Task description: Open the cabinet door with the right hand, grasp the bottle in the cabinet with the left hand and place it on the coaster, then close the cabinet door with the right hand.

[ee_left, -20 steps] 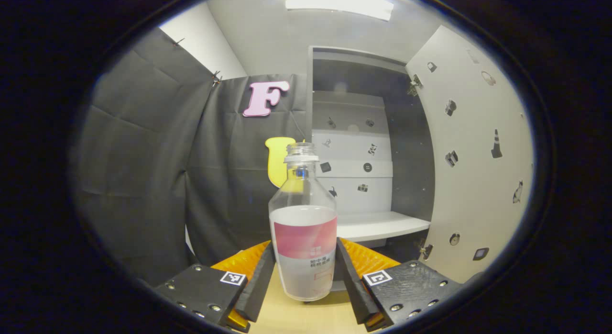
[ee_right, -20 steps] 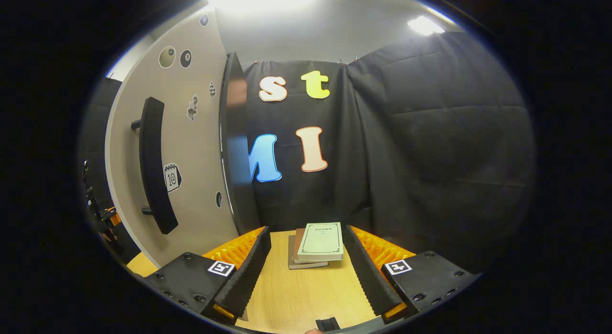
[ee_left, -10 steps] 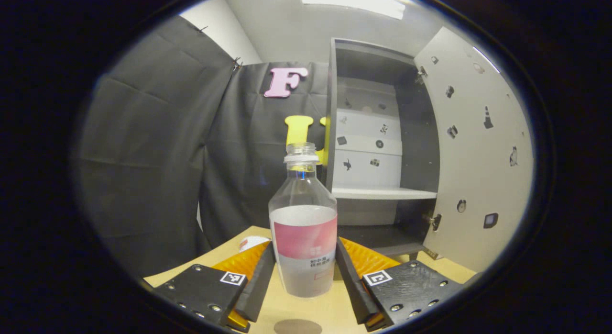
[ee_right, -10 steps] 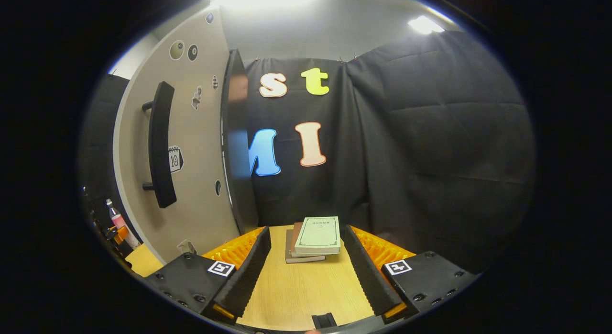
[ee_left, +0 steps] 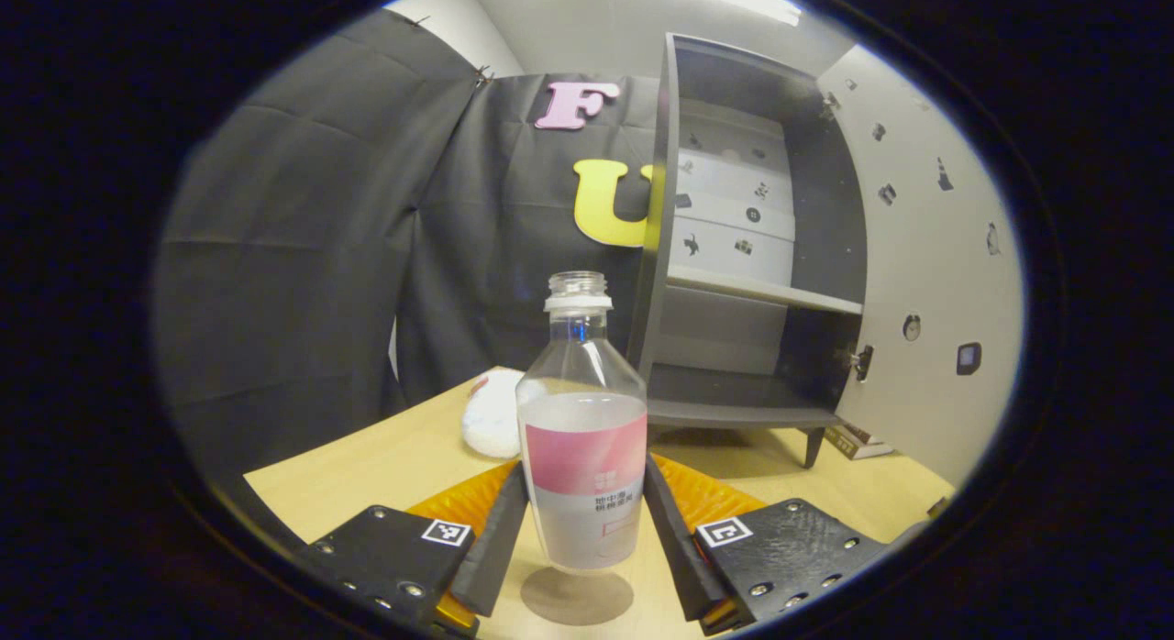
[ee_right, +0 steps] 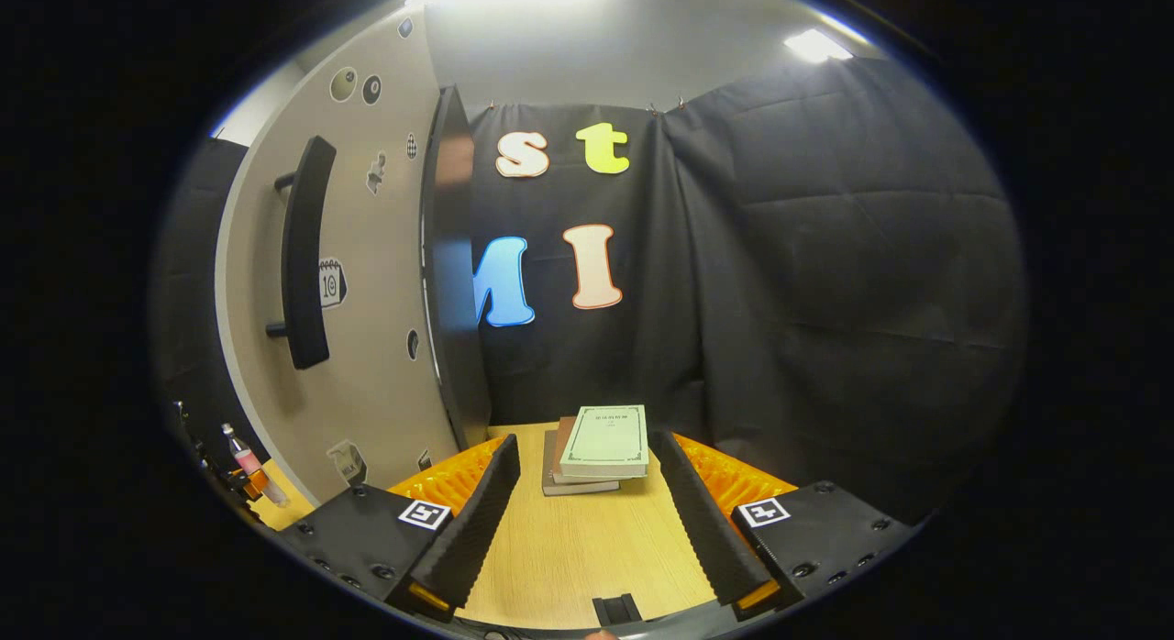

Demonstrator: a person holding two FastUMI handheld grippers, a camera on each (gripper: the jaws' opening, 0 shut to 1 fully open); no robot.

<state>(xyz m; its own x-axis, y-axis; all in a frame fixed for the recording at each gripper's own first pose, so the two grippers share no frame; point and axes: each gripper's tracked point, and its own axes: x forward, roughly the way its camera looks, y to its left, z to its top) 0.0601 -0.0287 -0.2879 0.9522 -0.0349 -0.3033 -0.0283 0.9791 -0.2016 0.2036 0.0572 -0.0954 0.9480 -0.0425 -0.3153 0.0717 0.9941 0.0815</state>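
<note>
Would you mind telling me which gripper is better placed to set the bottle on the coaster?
Left. The left gripper already holds the bottle just above the coaster. The right gripper is open and empty, near the door handle.

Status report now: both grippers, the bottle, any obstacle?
Left gripper shut on the bottle, just above the coaster. Right gripper open, holding nothing. Cabinet door open. White cloth lies behind, not blocking.
</note>
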